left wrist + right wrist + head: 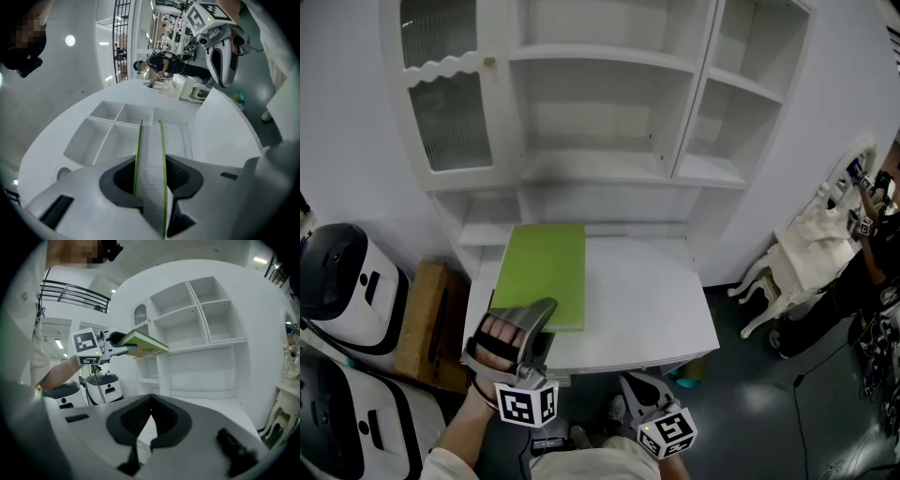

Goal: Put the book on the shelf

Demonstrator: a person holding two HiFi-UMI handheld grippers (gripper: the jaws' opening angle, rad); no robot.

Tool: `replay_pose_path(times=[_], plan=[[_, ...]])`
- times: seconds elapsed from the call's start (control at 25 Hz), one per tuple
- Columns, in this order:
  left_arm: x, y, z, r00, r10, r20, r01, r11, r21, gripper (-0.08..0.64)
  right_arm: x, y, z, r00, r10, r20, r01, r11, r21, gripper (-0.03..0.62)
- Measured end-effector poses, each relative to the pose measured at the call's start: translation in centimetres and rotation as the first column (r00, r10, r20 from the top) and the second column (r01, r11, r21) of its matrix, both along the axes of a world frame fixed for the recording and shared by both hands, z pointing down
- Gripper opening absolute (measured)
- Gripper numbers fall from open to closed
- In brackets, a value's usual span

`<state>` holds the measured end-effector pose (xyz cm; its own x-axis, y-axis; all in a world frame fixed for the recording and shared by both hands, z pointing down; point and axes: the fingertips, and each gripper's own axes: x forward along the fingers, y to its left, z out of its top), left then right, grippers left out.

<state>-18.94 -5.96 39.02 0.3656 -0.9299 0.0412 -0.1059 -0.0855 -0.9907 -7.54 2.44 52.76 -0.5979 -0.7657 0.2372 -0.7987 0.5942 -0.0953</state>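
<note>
One thin green book (pixel 542 274) with white pages is pinched in the jaws of the left gripper (pixel 536 317); the jaws of the right gripper (pixel 630 381) are closed and empty.

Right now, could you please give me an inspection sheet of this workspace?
Surface: white desk, nothing lying on it.
Job's things: green book held roughly flat above the desk; shelf boards look empty.
Clutter: nothing seen.
Grippers: left claw shut on the book's near edge; right claw shut, empty, low by the desk's front.
Cables: thin lead on the floor, right.
Surroundings: white chair and a person at right; white machines and wooden box at left.
</note>
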Motion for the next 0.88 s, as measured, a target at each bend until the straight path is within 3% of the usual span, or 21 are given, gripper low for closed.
replay_pose_path(times=[0.36, 0.88], plan=[[1.8, -3.8, -2.1, 1.0, -0.016, 0.02, 0.016, 0.999, 0.028, 0.141, 1.4, -4.7, -0.7, 0.999, -0.036, 0.011, 0.035, 0.999, 0.023, 0.012], [6.5, -10.0, -4.8, 0.997, -0.067, 0.037, 0.064, 0.995, 0.077, 0.143, 6.5, -12.3, -2.2, 0.997, -0.074, 0.036, 0.072, 0.996, 0.06, 0.012]])
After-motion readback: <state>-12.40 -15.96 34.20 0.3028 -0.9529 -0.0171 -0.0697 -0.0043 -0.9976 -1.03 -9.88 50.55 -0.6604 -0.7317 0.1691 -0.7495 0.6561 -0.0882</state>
